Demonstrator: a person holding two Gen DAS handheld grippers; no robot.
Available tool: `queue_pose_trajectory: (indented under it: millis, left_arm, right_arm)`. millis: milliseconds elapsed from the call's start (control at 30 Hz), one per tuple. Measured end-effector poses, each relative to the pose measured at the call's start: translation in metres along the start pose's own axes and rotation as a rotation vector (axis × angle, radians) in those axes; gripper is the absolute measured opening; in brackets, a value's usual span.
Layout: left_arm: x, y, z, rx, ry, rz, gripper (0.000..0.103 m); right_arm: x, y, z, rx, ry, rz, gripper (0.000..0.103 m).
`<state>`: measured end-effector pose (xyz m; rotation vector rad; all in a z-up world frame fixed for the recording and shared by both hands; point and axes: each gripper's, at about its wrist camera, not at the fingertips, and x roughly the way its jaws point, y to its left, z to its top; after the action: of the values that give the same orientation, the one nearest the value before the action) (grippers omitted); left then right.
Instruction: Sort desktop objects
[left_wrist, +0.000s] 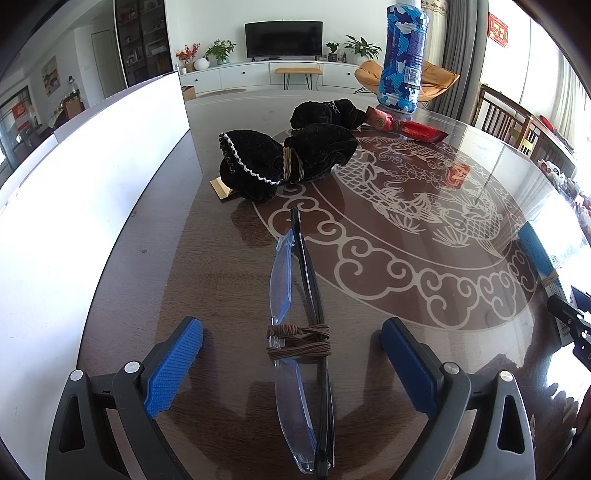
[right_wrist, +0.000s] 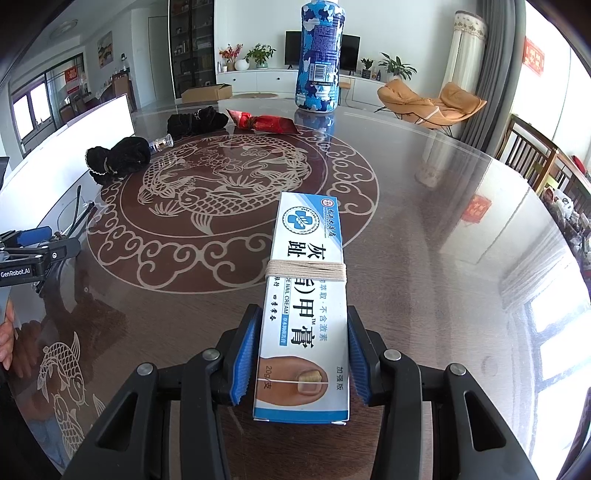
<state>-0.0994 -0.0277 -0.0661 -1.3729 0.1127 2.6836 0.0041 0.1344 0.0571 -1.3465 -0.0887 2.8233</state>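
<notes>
Left hand-held gripper (left_wrist: 291, 369) gapes wide astride the folded glasses (left_wrist: 301, 332) lying on the surface (left_wrist: 406, 206); close squarely on the cord wrap. Right hand-held gripper (right_wrist: 299, 354) clamps the cream box (right_wrist: 304, 306), near right.

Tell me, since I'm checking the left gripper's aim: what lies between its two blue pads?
The folded glasses, bound with brown cord, lie on the table between the open left gripper pads, touching neither. The left wrist view shows it.

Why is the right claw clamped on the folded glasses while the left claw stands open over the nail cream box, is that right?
Swapped. The right wrist view shows the right claw clamped on the nail cream box; the left wrist view shows the left claw open around the folded glasses.
</notes>
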Motion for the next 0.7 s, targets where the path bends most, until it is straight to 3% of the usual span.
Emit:
queue_pose_trajectory:
  millis: [500, 567, 633, 700]
  left_arm:
    - [-0.001, -0.002, 0.0, 0.0, -0.001, -0.002, 0.1]
    - [-0.001, -0.002, 0.0, 0.002, 0.0, -0.003, 0.1]
    - [-0.001, -0.003, -0.001, 0.004, 0.001, -0.003, 0.1]
    - [-0.001, -0.004, -0.001, 0.011, 0.005, -0.009, 0.101]
  right_arm:
    - [0.001, -0.004, 0.0, 0.03, 0.005, 0.037, 0.045]
    - [0.001, -0.006, 0.0, 0.04, 0.004, 0.073, 0.051]
    - [0.001, -0.011, -0.001, 0.06, 0.001, 0.143, 0.076]
    - [0.002, -0.018, 0.0, 0.082, 0.011, 0.193, 0.087]
